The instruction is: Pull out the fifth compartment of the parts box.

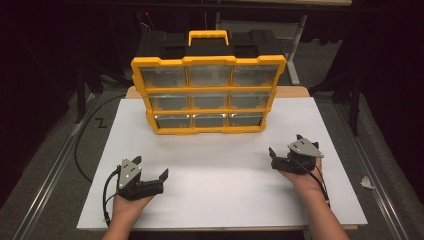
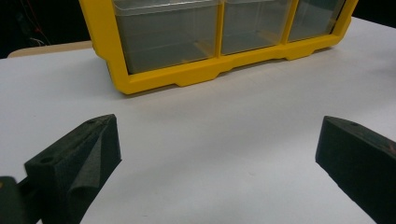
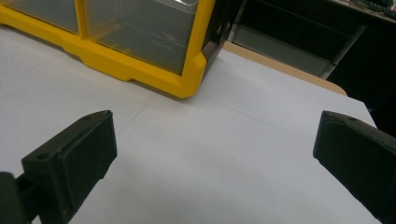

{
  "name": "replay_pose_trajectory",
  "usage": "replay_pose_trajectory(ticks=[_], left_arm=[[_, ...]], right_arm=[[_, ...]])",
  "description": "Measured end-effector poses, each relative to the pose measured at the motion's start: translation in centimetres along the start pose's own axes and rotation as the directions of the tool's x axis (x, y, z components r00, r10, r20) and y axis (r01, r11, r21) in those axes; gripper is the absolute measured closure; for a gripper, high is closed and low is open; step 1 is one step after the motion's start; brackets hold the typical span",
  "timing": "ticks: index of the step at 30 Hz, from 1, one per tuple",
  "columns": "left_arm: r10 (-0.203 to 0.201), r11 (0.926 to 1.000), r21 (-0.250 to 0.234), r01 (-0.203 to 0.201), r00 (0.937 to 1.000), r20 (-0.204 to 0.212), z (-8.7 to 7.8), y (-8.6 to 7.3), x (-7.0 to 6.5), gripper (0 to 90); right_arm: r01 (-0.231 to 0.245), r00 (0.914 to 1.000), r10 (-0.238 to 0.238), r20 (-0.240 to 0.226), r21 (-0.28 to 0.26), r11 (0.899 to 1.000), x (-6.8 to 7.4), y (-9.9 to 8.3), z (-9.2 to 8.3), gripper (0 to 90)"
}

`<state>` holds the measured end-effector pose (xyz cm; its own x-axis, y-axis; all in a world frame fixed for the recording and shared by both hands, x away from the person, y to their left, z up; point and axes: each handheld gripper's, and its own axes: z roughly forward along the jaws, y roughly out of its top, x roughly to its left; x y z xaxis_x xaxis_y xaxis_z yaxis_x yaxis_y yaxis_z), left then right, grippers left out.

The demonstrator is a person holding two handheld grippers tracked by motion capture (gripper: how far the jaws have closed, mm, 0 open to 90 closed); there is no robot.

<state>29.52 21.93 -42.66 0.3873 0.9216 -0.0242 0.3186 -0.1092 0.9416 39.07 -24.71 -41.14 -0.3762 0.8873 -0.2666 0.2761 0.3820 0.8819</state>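
Jaws on both grippers are spread wide and hold nothing: the left gripper (image 1: 150, 170) sits low at the lower left of the high view, the right gripper (image 1: 286, 148) at the right of centre, both resting over the white board (image 1: 215, 170). Farther up, at top centre, the yellow organizer (image 1: 208, 95) stands upright on the board, its nine clear drawers all closed, well apart from both grippers. This looks like the start, before any reach; next, a gripper likely must travel forward to a drawer front and close on it.

Dim lab: white tabletop (image 1: 220, 190), floor rails (image 1: 47, 180).
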Motion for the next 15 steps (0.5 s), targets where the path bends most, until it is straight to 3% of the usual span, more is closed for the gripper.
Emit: replay_pose_trajectory(ticks=[8, 15], left_arm=[[-0.008, 0.9999, -0.009, 0.008, 0.9999, -0.006, 0.1, -0.1, 0.0, 0.3], [-0.011, 0.9996, -0.024, 0.011, 0.9999, -0.005, 0.2, -0.2, 0.1, 0.0]], right_arm=[[0.076, 0.997, -0.077, 0.009, 0.045, 0.996, 0.4, -0.5, 0.1, 0.8], [0.165, 0.9861, -0.166, 0.01, 0.064, 0.984, 1.3, -0.5, 0.2, 0.8]])
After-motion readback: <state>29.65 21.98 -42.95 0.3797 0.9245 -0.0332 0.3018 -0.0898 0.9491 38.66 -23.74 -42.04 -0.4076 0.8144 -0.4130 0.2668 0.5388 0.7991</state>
